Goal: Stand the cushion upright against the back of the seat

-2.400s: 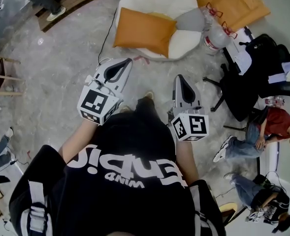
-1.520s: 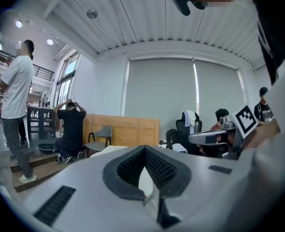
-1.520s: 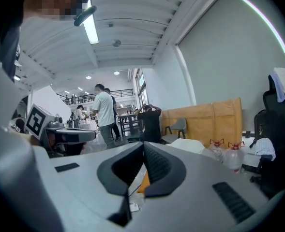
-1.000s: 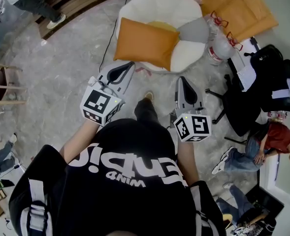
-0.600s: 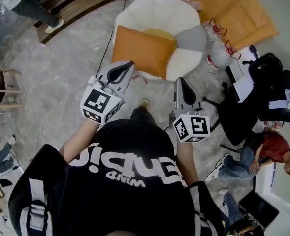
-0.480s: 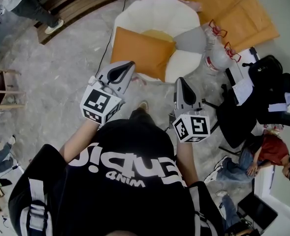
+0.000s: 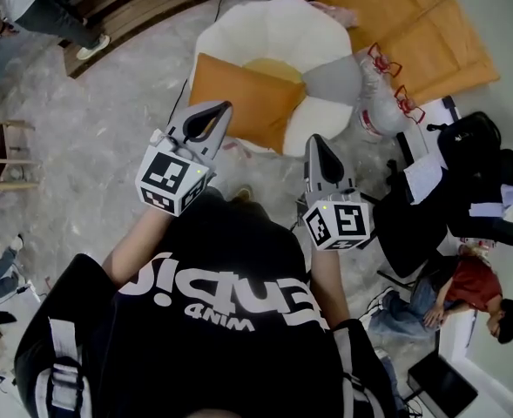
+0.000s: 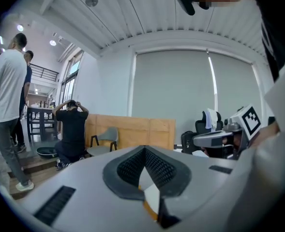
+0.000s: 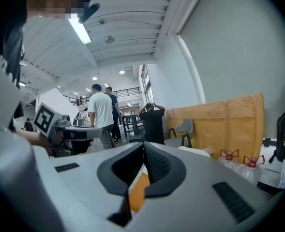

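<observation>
An orange cushion (image 7: 243, 98) lies flat and slightly askew on the front left of a white flower-shaped seat (image 7: 273, 29) on the floor. My left gripper (image 7: 224, 105) is shut and empty, its tip just short of the cushion's near edge in the head view. My right gripper (image 7: 312, 138) is also shut and empty, near the seat's front right rim. In the left gripper view the shut left gripper (image 8: 144, 147) points level across the room. Through the right gripper's (image 9: 143, 143) pad gap a sliver of the orange cushion (image 9: 138, 192) shows.
Two water jugs with red handles (image 7: 382, 94) stand right of the seat, before orange boards (image 7: 413, 16). A black office chair (image 7: 430, 198) and a seated person (image 7: 469, 286) are at the right. A cable (image 7: 185, 68) runs left of the seat; a wooden stool (image 7: 3, 155) stands far left.
The seat and cushion have come closer to both grippers as the person walks toward them. Both grippers stay shut and side by side.
</observation>
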`<action>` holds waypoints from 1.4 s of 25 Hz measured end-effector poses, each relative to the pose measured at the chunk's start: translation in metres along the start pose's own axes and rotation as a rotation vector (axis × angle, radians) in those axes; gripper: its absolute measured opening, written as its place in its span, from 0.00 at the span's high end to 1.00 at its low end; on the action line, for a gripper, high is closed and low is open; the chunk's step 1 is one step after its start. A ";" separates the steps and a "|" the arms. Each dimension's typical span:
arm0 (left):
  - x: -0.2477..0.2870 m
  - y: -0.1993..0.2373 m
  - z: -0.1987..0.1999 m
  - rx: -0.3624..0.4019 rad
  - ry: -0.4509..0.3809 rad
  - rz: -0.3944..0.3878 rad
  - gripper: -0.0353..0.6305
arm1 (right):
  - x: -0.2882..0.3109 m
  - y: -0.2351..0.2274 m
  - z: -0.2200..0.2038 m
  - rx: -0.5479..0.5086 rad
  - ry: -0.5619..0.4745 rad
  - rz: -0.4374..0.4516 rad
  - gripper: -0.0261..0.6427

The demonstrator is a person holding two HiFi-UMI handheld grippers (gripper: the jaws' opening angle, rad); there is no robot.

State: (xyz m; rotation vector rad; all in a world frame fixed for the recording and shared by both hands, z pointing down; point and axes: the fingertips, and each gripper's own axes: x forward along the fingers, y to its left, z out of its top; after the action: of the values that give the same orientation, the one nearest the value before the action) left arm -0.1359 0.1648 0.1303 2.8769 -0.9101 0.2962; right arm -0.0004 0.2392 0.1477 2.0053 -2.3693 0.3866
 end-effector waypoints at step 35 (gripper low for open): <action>0.165 0.112 0.007 -0.026 0.083 -0.202 0.94 | 0.176 -0.085 0.022 0.058 0.037 -0.122 0.93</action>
State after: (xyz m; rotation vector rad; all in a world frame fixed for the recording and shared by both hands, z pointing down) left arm -0.0672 -0.0197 0.1643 2.8776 -0.5987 0.3773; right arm 0.0546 0.0521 0.1715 2.1343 -2.2254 0.4895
